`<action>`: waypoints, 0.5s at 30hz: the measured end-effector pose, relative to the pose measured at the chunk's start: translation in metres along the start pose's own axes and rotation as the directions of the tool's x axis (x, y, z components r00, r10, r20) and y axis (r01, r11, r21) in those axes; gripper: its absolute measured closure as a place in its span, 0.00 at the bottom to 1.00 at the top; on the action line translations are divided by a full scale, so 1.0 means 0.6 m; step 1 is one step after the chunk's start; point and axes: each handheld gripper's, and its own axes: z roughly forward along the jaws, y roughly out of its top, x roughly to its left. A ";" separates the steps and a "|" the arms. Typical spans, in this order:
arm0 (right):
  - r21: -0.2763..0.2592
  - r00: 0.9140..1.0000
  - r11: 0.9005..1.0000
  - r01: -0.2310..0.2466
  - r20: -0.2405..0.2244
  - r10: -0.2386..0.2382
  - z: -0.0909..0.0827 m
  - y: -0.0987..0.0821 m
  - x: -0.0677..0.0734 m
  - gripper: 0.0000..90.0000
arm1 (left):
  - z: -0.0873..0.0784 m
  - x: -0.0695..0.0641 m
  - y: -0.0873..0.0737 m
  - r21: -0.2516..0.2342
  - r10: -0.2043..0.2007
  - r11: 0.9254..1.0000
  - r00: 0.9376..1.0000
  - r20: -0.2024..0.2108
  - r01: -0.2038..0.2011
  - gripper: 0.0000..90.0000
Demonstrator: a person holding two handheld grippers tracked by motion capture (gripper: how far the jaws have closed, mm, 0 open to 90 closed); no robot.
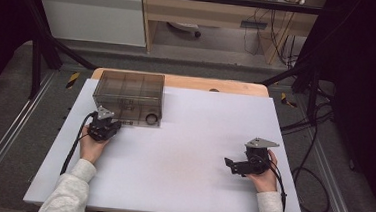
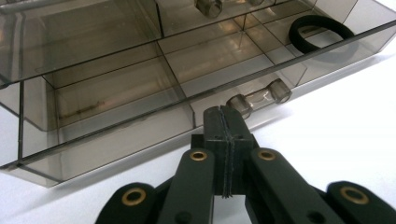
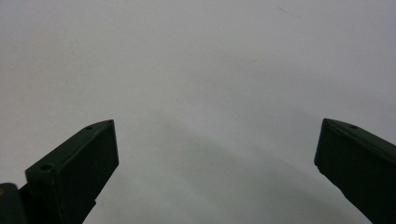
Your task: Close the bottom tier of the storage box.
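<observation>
One smoky box (one black ring inside), two tongs: left closed, right spread.

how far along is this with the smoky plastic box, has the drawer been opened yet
Barely begun. Nothing looks done: the smoky compartment box sits closed on the white table, a black ring inside one compartment. In hand: the left hand-held gripper is shut, its tips at the box's clear bar handle, whether gripping it is unclear. The right hand-held gripper waits open over bare table. Left: pulling it open.

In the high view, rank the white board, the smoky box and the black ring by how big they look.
1. White board
2. Smoky box
3. Black ring, lying inside the box's front right compartment
</observation>
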 end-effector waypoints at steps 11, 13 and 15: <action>0.001 1.000 1.000 0.003 -0.001 -0.003 0.001 0.000 0.000 0.00 | 0.006 0.009 0.003 -0.010 -0.019 1.000 1.000 -0.009 0.019 1.00; 0.003 1.000 1.000 0.004 -0.002 -0.004 0.001 0.000 0.000 0.00 | 0.005 0.011 0.003 -0.007 -0.020 1.000 1.000 -0.007 0.020 1.00; 0.003 1.000 1.000 0.005 -0.002 -0.005 0.001 0.000 0.000 0.00 | 0.006 0.012 0.003 -0.011 -0.020 1.000 1.000 -0.008 0.020 1.00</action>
